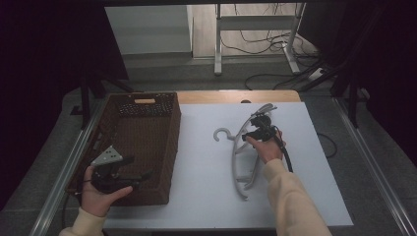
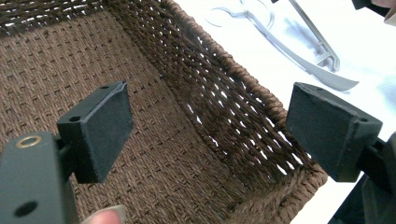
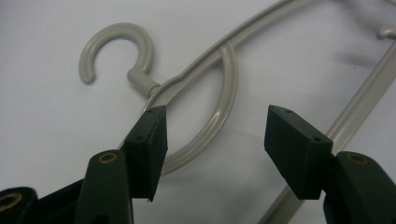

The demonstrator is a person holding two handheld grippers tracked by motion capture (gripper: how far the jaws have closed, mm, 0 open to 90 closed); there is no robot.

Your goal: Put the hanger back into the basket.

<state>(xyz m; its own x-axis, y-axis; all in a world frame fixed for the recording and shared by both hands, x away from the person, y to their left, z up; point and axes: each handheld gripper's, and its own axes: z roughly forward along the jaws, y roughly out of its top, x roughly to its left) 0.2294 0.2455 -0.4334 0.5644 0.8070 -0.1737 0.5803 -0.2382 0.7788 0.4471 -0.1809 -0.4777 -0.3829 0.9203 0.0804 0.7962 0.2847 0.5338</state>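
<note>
A grey plastic hanger (image 1: 238,150) lies flat on the white sheet, its hook (image 1: 221,133) pointing left. My right gripper (image 1: 256,129) hovers over the hanger's upper part. In the right gripper view its jaws stand open astride the curved inner loop of the hanger (image 3: 228,88), just below the hook (image 3: 116,41); the left pad sits close beside the hanger's arm and neither pad presses on it. My left gripper (image 1: 140,167) is held over the near end of the brown woven basket (image 1: 175,142), open and with nothing between its jaws (image 2: 210,112).
The white sheet (image 1: 206,191) covers most of the table, with a wooden strip (image 1: 236,96) at the far edge. The basket wall (image 2: 224,93) stands between my left gripper and the hanger (image 2: 308,70). Metal rails run along both table sides; cables lie on the floor beyond.
</note>
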